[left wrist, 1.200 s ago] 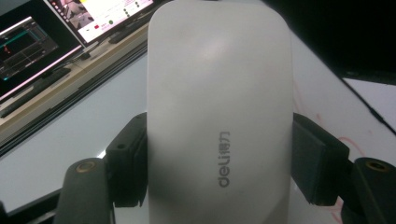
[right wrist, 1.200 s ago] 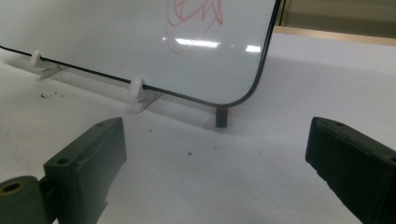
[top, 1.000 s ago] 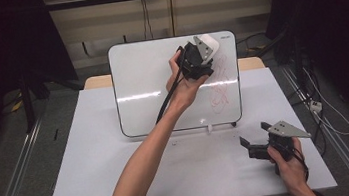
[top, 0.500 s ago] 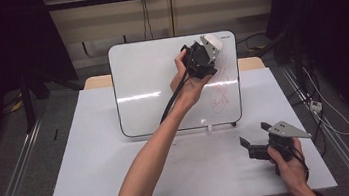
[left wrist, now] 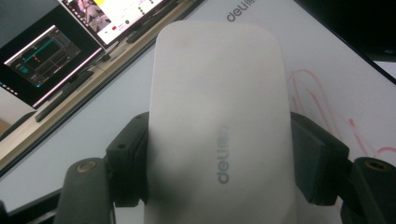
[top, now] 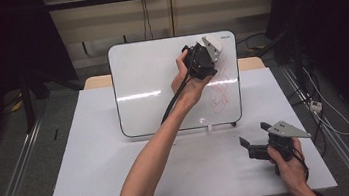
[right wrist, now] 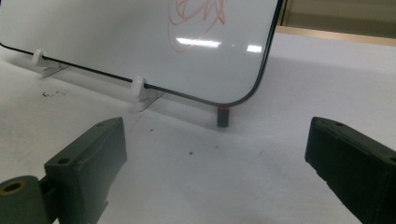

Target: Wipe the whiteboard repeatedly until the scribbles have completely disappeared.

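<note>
Clearly the left gripper (top: 205, 56), jaws clamped on a white deli eraser (left wrist: 215, 135), should press flat across the whiteboard's (top: 149, 76) red scribble (top: 219, 90); right gripper (top: 258, 140) rests wide open.

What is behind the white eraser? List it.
Behind the eraser, held by the left hand-held gripper, is the whiteboard with red scribbles. The marks directly behind the eraser are hidden.

whiteboard (top: 161, 89): we see it glossy, smooth;
eraser (left wrist: 215, 121): matt white plastic;
table (top: 98, 188): matt white
</note>
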Motion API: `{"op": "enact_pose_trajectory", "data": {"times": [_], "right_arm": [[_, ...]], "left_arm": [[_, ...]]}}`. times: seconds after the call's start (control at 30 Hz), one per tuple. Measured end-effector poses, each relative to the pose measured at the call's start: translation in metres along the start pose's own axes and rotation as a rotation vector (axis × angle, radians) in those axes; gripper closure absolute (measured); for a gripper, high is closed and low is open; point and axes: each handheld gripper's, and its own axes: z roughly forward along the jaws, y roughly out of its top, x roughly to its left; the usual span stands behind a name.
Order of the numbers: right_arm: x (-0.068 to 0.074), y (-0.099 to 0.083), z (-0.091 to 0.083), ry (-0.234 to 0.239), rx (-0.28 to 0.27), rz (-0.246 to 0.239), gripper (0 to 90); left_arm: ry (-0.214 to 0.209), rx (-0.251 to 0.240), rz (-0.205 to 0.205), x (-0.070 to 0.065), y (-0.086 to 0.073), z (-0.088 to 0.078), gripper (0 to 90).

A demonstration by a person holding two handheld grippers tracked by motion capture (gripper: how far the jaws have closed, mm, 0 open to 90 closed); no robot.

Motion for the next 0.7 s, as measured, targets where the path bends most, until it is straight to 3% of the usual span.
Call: {"op": "enact_pose_trajectory", "data": {"times": [0.1, 0.33, 0.57, 0.7], "right_arm": [[0.0, 0.0, 0.0, 0.002, 0.001, 0.004, 5.4], [0.001, 0.0, 0.0, 0.003, 0.002, 0.0, 5.5], [0.001, 0.0, 0.0, 0.0, 0.006, -0.003, 5.5], [0.002, 0.001, 0.001, 0.003, 0.004, -0.01, 5.6]], "left_arm": [[0.003, -0.001, -0.007, -0.001, -0.001, 0.001, 30.9], [-0.007, 0.007, 0.019, -0.014, -0.004, 0.002, 31.0], [-0.031, 0.012, 0.054, -0.041, -0.015, -0.001, 31.0], [-0.055, 0.021, 0.049, -0.037, -0.013, -0.002, 31.0]]}}
